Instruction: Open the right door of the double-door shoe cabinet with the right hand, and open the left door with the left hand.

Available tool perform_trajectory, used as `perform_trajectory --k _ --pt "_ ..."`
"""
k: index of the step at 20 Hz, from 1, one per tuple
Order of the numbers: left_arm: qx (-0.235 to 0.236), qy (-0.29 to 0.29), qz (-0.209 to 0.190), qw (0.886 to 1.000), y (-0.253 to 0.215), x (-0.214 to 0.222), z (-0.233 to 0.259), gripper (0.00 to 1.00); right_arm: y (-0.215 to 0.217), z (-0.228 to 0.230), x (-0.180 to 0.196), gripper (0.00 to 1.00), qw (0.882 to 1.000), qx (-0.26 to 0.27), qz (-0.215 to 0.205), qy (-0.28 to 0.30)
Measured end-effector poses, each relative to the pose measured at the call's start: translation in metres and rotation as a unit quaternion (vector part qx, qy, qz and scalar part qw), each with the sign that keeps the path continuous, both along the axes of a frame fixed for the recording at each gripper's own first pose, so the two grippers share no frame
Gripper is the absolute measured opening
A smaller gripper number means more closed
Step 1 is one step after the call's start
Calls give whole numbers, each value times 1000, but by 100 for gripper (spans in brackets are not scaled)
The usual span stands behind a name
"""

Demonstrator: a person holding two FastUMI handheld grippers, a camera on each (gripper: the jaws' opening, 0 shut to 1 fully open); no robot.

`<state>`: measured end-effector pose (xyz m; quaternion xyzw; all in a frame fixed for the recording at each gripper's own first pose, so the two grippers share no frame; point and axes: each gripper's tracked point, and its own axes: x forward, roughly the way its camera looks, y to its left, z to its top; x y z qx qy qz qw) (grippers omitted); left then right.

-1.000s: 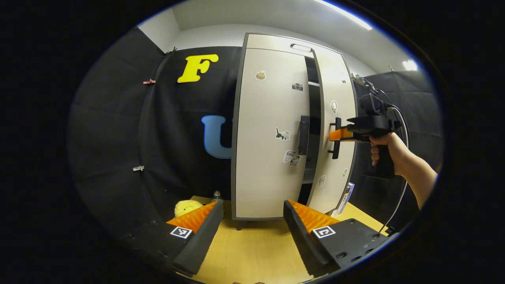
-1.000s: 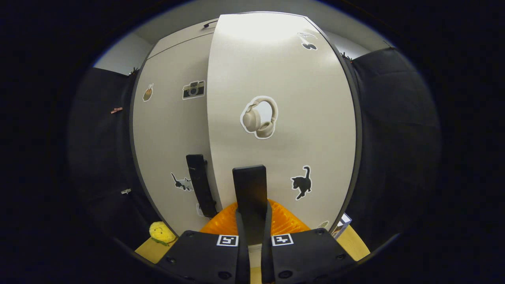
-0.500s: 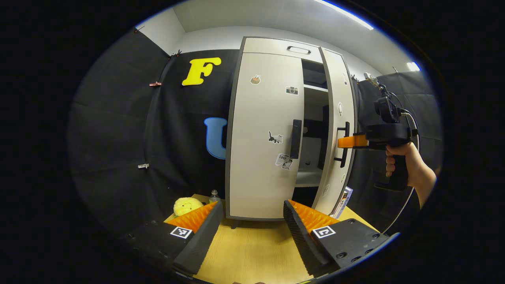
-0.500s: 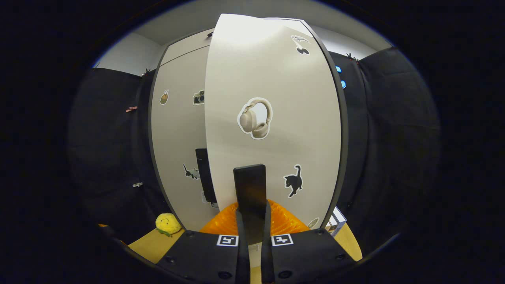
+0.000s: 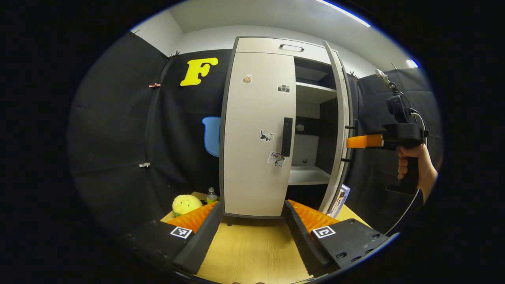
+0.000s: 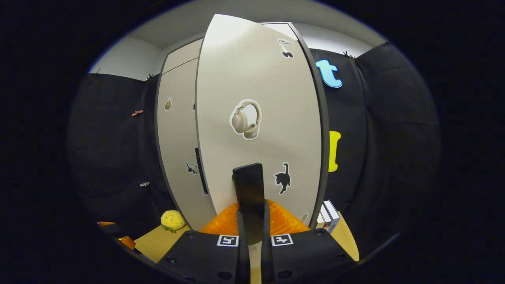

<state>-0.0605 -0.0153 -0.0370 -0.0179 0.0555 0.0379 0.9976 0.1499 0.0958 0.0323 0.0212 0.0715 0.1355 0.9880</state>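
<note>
The pale shoe cabinet stands on the table. Its left door (image 5: 256, 134) is closed, and that door's black handle (image 5: 287, 137) is free. The right door (image 5: 340, 130) stands wide open, almost edge-on in the left gripper view. A hand holds my right gripper (image 5: 352, 141) against that door's handle. In the right gripper view, the right door (image 6: 260, 79) is close ahead and my right gripper (image 6: 251, 215) is shut on its black handle (image 6: 248, 183). My left gripper (image 5: 251, 206) hangs open and empty, low in front of the cabinet and well short of the left door.
Shelves (image 5: 313, 92) show inside the open right half. A yellow plush toy (image 5: 185, 204) and a small bottle (image 5: 212, 194) sit left of the cabinet on the wooden table (image 5: 248, 252). Books (image 5: 340, 199) lean at the cabinet's right foot.
The right door has swung from slightly ajar to wide open, with my right gripper moving rightward on its handle. My left gripper has stayed open and has hardly shifted.
</note>
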Motion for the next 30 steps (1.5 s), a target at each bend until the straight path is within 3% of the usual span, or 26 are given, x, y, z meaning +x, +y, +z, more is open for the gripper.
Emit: perform_trajectory --k 13,19,20,22,24,26,30 --pt "-1 5 -16 1000 -36 4 0 95 -58 5 -15 14 999 -28 -38 -8" --pt "-12 9 -26 1000 -49 3 -4 95 -119 5 -12 13 993 -61 -101 -8" --pt "-11 12 -29 999 -51 3 -7 95 -123 8 -14 7 995 -41 -96 -3" --pt "-13 18 -37 999 -56 3 -11 95 -104 6 -24 8 997 11 -73 11" --pt "-13 21 -44 999 -63 2 -11 95 -106 1 -29 11 997 -7 -70 8" --pt "-8 16 -48 999 -62 3 -7 95 -115 0 -34 8 996 -29 -79 6" --pt "6 11 -56 998 -59 10 -7 95 -113 -9 -73 8 996 -13 -88 15"
